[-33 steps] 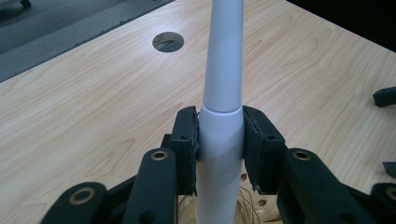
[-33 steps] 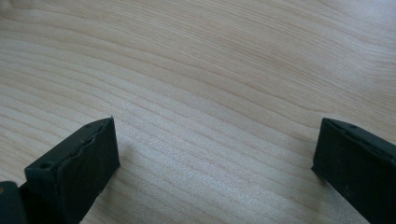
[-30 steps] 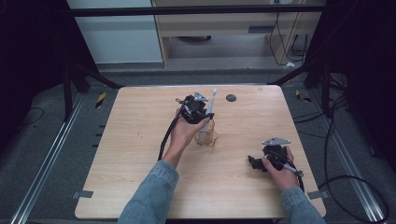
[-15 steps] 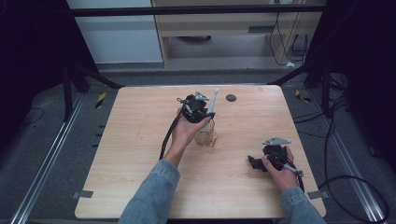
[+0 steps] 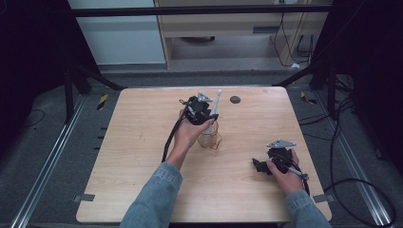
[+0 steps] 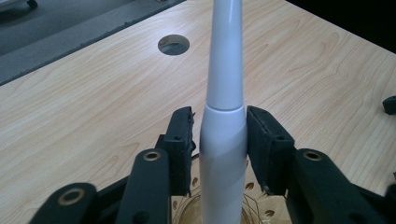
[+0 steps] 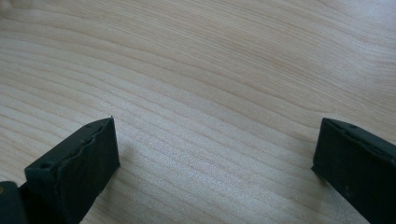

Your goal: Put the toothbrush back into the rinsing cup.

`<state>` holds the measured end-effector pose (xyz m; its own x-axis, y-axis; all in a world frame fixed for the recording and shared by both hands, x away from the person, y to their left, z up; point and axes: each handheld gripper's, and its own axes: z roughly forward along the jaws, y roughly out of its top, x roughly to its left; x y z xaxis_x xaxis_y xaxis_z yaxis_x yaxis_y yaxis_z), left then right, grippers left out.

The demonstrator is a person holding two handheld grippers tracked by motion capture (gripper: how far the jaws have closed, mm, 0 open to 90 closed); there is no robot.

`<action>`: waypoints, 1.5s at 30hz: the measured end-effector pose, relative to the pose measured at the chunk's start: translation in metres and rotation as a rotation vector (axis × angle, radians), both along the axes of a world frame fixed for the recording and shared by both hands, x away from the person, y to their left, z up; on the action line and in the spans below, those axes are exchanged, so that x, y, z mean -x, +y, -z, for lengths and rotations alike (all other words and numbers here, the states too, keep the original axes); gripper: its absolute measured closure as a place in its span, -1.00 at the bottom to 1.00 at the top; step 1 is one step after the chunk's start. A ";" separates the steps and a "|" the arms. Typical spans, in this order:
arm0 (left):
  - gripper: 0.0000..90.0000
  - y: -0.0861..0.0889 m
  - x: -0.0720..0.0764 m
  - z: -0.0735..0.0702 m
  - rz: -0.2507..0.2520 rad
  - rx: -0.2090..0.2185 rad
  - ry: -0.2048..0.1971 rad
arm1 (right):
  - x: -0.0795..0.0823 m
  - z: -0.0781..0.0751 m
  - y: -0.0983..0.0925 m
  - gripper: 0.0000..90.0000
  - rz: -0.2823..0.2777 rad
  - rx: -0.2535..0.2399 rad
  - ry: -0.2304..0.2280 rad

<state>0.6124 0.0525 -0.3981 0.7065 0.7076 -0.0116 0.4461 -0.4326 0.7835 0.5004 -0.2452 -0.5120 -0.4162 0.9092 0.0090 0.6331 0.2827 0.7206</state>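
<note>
- the white handle [image 6: 223, 154], a tapered stick much like an electric toothbrush body, stands upright in a clear cup [image 5: 209, 137] near the middle of the table [image 5: 142, 123]; its slim end points up.
- the left gripper [image 6: 219, 140] sits around the handle's thick part. its jaws have just been opening: a thin gap shows on each side between pad and handle, so the grip looks let go, with the handle between the jaws.
- risk: the handle is tall and the cup light, as i judge it. if the gripper pulls off sideways, or a pad [image 6: 180, 140] drags on the handle, the handle could lean and tip the cup.
- risk: with the jaws so narrowly apart, a lift straight up could catch the handle and carry it out again; wider jaws first would be safer.
- risk: the cup stands alone, nothing braces it, so a knock from the cable could shift it.
- left hand [image 5: 187, 133]: forearm reaches in from below, wrist raised, gripper held above the cup and aimed forward and down.
- right gripper [image 5: 261, 166] rests low near the table's right front, well apart from the cup; its jaws stand wide over bare wood, holding nothing.
- a round hole [image 5: 235, 99] lies beyond the cup.
</note>
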 end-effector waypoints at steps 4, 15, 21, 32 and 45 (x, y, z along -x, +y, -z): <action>0.22 0.001 0.002 -0.002 -0.003 -0.007 -0.010 | 0.000 0.000 0.000 -0.99 -0.001 0.000 0.001; -0.05 0.002 0.009 -0.011 -0.010 -0.016 -0.048 | 0.000 0.000 0.000 -0.99 -0.002 0.007 -0.005; -0.22 0.002 0.012 -0.014 -0.013 -0.020 -0.063 | 0.000 0.000 0.000 -0.99 -0.003 0.007 -0.005; -0.40 -0.002 0.019 -0.017 0.008 -0.022 -0.067 | 0.000 0.000 0.000 -0.99 -0.002 0.005 -0.005; -0.78 -0.002 0.030 -0.026 0.039 -0.016 -0.085 | 0.000 0.000 0.000 -0.99 -0.002 0.007 -0.006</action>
